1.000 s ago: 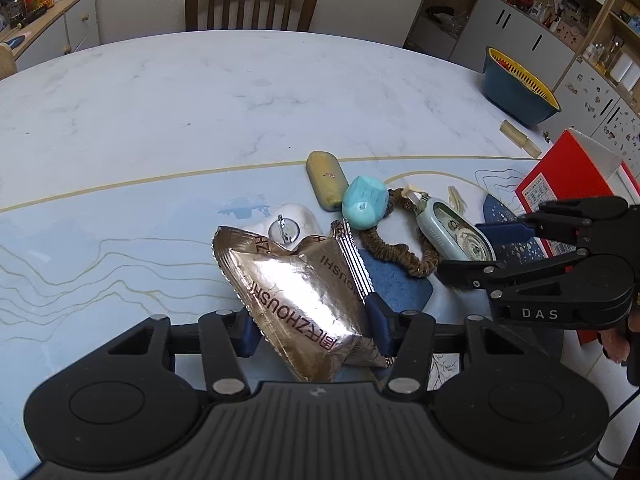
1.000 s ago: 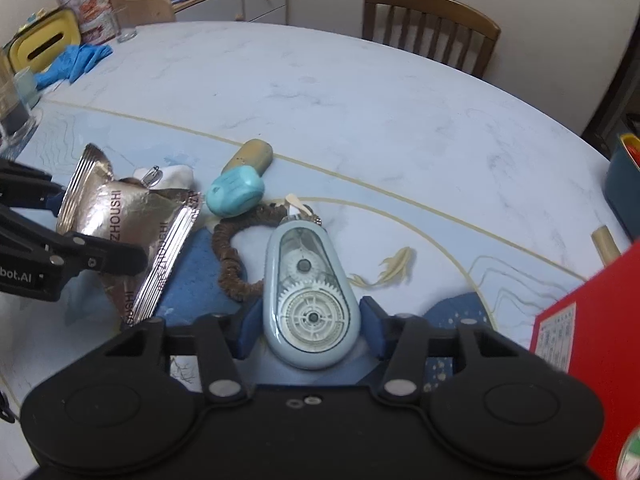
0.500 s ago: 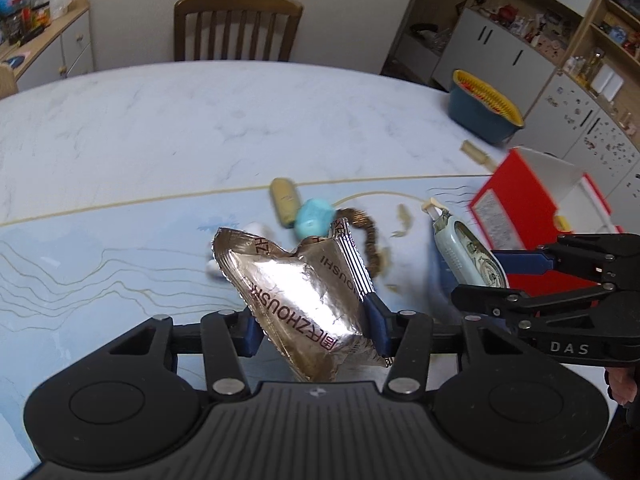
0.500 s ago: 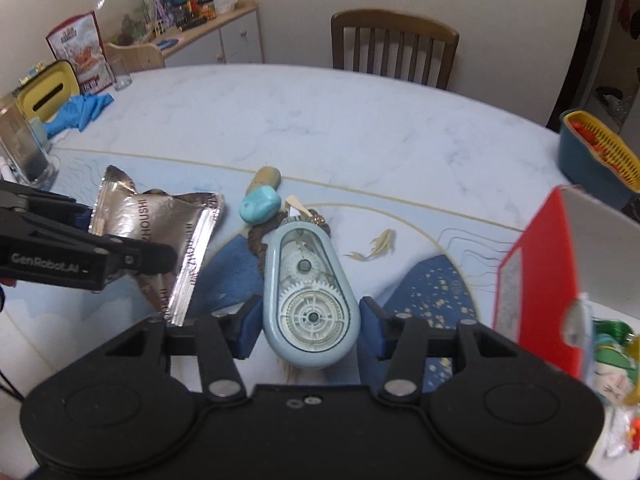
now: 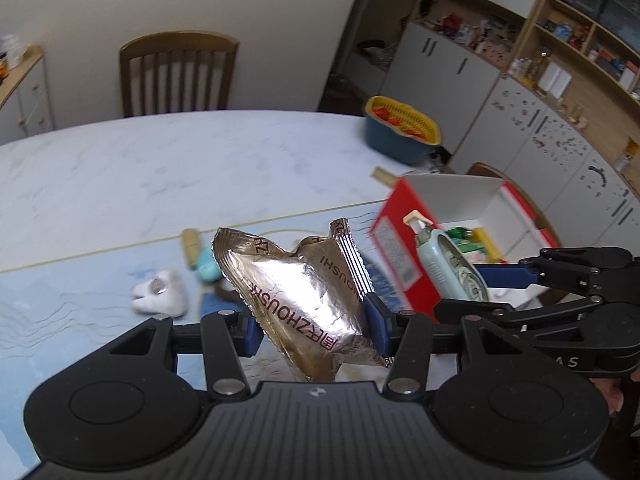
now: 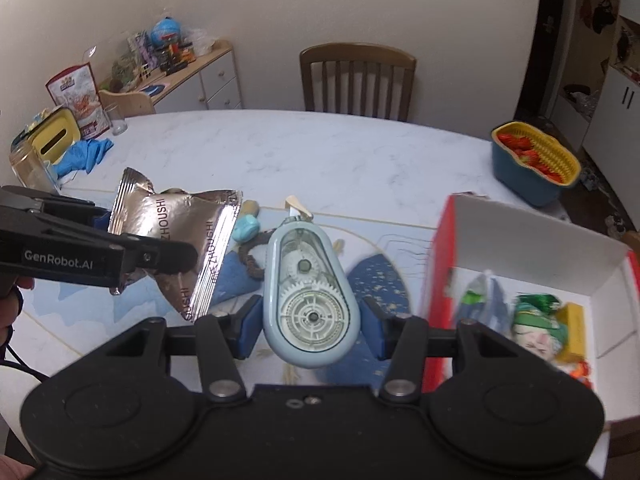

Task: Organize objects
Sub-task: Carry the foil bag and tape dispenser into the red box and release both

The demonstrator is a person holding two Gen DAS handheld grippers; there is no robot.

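Observation:
My left gripper [image 5: 314,330] is shut on a silver foil snack packet [image 5: 304,292] and holds it in the air above the table. The right gripper [image 6: 308,328] is shut on a pale blue correction tape dispenser [image 6: 308,288], also lifted. Each gripper shows in the other's view: the right gripper [image 5: 476,286] with the dispenser [image 5: 444,260] at the right, the left gripper [image 6: 140,240] with the packet [image 6: 188,232] at the left. A red box [image 6: 532,248] with a white inside stands open at the right, several items inside it.
On the table mat lie a white tooth-shaped piece [image 5: 160,292], a teal object [image 6: 246,228], a tan capsule [image 5: 190,242] and a brown beaded ring [image 6: 250,258]. A blue and yellow basket [image 6: 534,172] sits far right. A chair [image 6: 356,78] stands behind the table.
Both grippers have risen off the table with their objects and swung toward the red box, which has come further into view. The items left on the mat look smaller and lower.

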